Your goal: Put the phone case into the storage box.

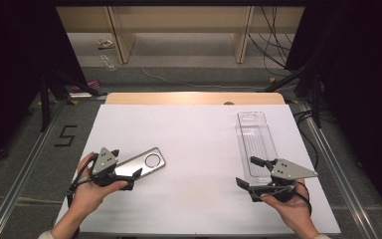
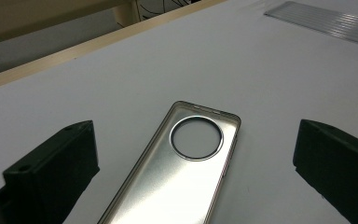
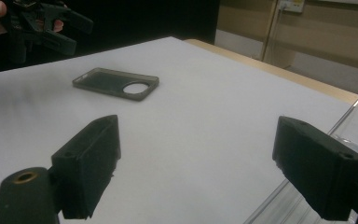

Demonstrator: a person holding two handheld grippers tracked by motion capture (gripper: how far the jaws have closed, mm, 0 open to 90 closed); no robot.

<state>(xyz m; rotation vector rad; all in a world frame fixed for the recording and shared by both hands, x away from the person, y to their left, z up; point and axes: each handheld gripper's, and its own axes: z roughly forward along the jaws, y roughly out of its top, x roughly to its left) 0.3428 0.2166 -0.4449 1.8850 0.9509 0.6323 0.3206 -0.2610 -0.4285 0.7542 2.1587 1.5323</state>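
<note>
Lying flat on the white desk (image 1: 199,149), the silver phone case (image 1: 140,163) sits by the left claw (image 1: 129,180); the clear box (image 1: 255,144) sits by the right claw (image 1: 248,172). Left gripper view: claw wide open, case (image 2: 182,172) between, untouched. Right gripper view: claw (image 3: 196,163) wide open, holding nothing.

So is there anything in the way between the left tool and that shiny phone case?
No, nothing visible. The left tool sits with its open jaws on either side of the phone case, which lies flat on the white table. The clear plastic box is far off, by the right tool.
</note>
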